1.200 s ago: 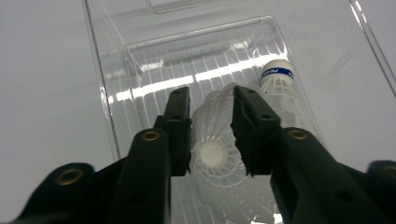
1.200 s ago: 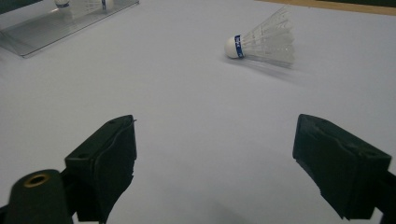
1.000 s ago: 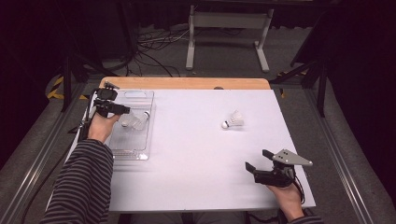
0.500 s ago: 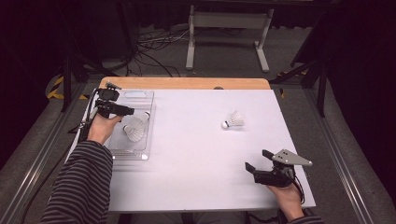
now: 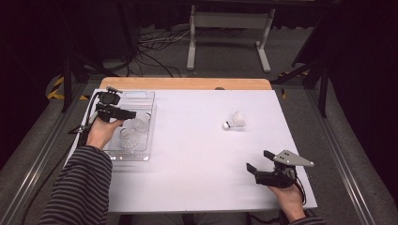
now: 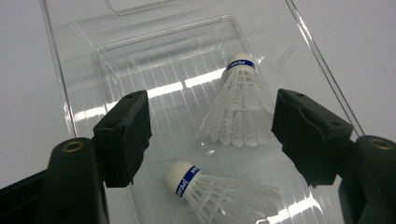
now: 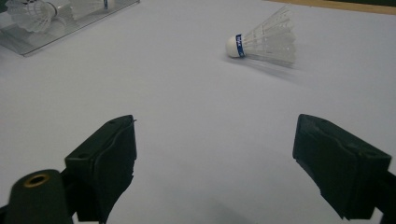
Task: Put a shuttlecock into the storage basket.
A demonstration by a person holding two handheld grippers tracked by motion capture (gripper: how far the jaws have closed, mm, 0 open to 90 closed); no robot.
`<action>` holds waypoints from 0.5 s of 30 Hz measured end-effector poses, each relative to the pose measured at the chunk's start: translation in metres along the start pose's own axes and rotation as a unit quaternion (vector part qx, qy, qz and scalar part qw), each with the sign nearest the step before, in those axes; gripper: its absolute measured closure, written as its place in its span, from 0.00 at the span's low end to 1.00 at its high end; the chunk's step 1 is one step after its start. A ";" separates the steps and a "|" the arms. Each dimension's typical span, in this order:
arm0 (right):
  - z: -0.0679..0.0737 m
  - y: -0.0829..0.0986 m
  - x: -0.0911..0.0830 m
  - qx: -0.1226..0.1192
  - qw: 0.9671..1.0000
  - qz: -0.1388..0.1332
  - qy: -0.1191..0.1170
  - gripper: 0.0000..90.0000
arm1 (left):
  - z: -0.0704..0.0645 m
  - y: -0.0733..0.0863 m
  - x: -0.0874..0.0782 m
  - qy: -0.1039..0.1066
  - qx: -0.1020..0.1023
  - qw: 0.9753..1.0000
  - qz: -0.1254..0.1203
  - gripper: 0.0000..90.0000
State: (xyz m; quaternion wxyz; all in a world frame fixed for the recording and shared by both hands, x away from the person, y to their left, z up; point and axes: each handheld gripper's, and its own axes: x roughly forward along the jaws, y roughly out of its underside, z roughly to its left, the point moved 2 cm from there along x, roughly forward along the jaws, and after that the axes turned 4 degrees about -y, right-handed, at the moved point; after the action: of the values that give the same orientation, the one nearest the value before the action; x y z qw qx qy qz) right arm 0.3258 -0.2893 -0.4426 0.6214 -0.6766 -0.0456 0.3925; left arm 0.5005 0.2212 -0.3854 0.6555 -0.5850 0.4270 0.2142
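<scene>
A clear plastic tray (image 5: 141, 155) lies at the table's left. Two white shuttlecocks with blue bands lie in it, one farther (image 5: 141, 123) and one nearer (image 5: 129, 138). My left gripper (image 5: 127, 114) hovers open just above the tray. In the left gripper view both shuttlecocks (image 6: 240, 107) (image 6: 219, 191) lie below and between my left gripper's (image 6: 212, 105) spread jaws, untouched. A third shuttlecock (image 5: 234, 122) lies on its side on the white table, right of centre. My right gripper (image 5: 258, 161) is open and empty near the front right, and the shuttlecock (image 7: 266, 44) lies well ahead of my right gripper (image 7: 215, 135).
The white tabletop (image 5: 197, 154) ends in a wooden strip (image 5: 187, 83) at the far edge. Beyond it stand a metal frame (image 5: 230, 28) and floor cables. The tray's corner (image 7: 42, 42) appears at the upper left of the right gripper view.
My left gripper has shifted only slightly above the tray, and the shuttlecock near its jaws now lies a little lower in the tray. The right gripper has stayed put.
</scene>
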 end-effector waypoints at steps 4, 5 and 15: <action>0.000 0.000 0.000 -0.001 1.000 0.000 0.000 0.16 | -0.001 0.003 -0.004 0.005 -0.002 1.000 -0.006 0.32; 0.000 0.000 0.000 0.000 1.000 0.000 0.000 0.16 | -0.002 0.005 -0.004 0.007 -0.002 1.000 -0.007 0.32; 0.000 0.000 0.000 0.000 1.000 0.001 0.000 0.16 | -0.006 0.013 -0.010 0.016 0.010 1.000 -0.014 0.32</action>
State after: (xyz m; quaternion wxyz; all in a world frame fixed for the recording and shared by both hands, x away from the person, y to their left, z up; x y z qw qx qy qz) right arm 0.3260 -0.2891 -0.4428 0.6211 -0.6769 -0.0450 0.3925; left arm 0.4834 0.2204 -0.3842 0.6574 -0.5874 0.4315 0.1913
